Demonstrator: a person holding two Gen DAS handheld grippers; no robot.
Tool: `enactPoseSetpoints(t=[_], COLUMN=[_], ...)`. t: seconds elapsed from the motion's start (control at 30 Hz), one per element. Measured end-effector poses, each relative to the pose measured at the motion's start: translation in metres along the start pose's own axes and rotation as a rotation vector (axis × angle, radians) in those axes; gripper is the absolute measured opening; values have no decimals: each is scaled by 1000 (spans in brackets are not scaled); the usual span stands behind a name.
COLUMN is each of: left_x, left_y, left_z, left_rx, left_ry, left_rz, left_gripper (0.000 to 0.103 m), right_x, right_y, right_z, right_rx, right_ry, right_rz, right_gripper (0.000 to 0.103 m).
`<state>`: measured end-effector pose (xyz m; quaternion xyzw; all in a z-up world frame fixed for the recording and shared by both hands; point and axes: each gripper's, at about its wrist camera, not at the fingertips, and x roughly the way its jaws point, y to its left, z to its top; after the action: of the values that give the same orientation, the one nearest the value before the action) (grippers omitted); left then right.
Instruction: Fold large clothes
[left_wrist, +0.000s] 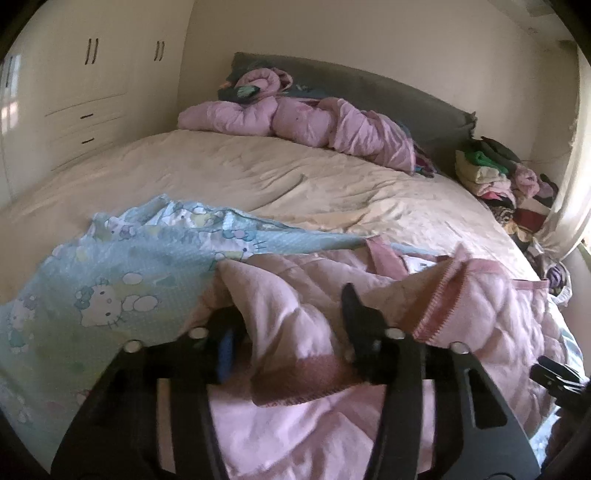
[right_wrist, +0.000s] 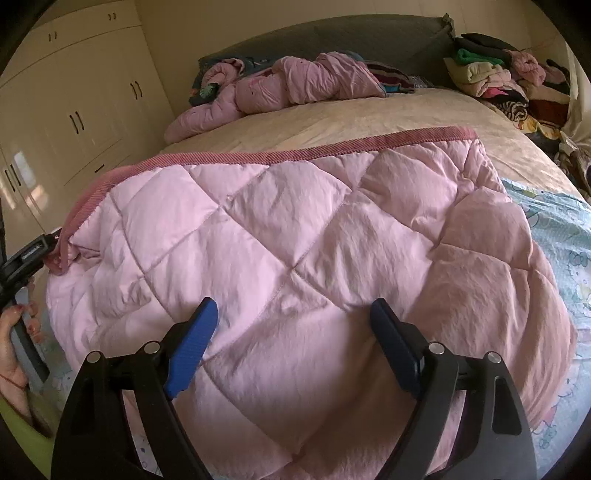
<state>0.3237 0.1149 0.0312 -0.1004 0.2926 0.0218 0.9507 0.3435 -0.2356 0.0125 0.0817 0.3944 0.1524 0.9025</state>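
Left wrist view: pink quilted blanket (left_wrist: 295, 295), lower centre to lower right of the frame, heaped in loose folds on the bed (left_wrist: 258, 173); soft, padded, bulky but judged light, likely to sag and slide off a shallow pinch; best taken at the darker pink stitched border (left_wrist: 439, 295), which looks firmer than the filling; a fold of the blanket lies between the fingers of the left gripper (left_wrist: 291, 317), jaws partly spread, pads not seen to press on the cloth; gripper angled downward over the heap; pale blue cartoon-print sheet (left_wrist: 110, 280) at lower left, partly under the blanket; crumpled pink garment (left_wrist: 295, 118) near the headboard at upper centre; clothes pile (left_wrist: 495, 173) at right. Right wrist view: same blanket (right_wrist: 295, 240) fills the centre, quilted face up and fairly flat, ribbed border (right_wrist: 295, 153) running across the upper edge; right gripper (right_wrist: 295, 332) at lower centre, blue pads spread wide, nothing pinched, tilted down over the near edge; left gripper (right_wrist: 37, 253) at the left edge, at the border corner, whether gripping there cannot be told; a hand (right_wrist: 14, 350) on its handle at lower left; wardrobe (right_wrist: 74, 110) at upper left.
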Motion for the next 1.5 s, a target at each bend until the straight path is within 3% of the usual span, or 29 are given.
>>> enactPoseSetpoints(t=[0.1,0.13,0.23,0.33,0.53,0.63,0.77,0.87,1.0,1.1,1.23,1.27,1.3,1.33,1.4,1.5], left_x=[-9,-11,-20,-27,-35,-30,-13,-8,0,12,12,11,11,10,11,7], left_y=[-4,-6,-11,-14,-6,9,42,61,69,63,54,52,53,53,53,50], left_z=[1,1,2,2,-4,-13,-25,-32,-43,-53,-56,-57,-56,-56,-55,-49], left_rx=[8,15,37,58,102,93,10,-61,-120,-116,-66,-60,-53,-43,-53,-52], left_ry=[-26,-35,-53,-67,-47,5,131,181,254,307,294,291,291,286,283,256], left_rz=[11,19,12,22,77,82,50,35,-72,-109,-100,-99,-94,-79,-101,-121], left_gripper=[63,74,79,93,94,94,94,94,94,94,94,86,78,60,48,31], right_x=[0,0,-4,-14,-52,-68,-76,-76,-63,-47,-26,-21,-17,-14,-8,-10], right_y=[-2,-3,-7,-10,-31,-52,-81,-100,-117,-124,-128,-129,-129,-131,-131,-127], right_z=[0,0,0,0,6,7,10,9,11,17,24,25,26,27,25,19], right_rx=[7,8,12,30,40,55,105,119,102,101,107,111,116,122,120,117], right_ry=[-2,-3,-7,-21,-103,-135,-153,-139,-83,-50,4,16,22,19,28,7], right_rz=[10,12,23,44,36,-15,-65,-113,-163,-161,-111,-108,-100,-89,-88,-64], right_gripper=[84,84,84,84,96,97,97,97,97,97,97,97,96,90,59,28])
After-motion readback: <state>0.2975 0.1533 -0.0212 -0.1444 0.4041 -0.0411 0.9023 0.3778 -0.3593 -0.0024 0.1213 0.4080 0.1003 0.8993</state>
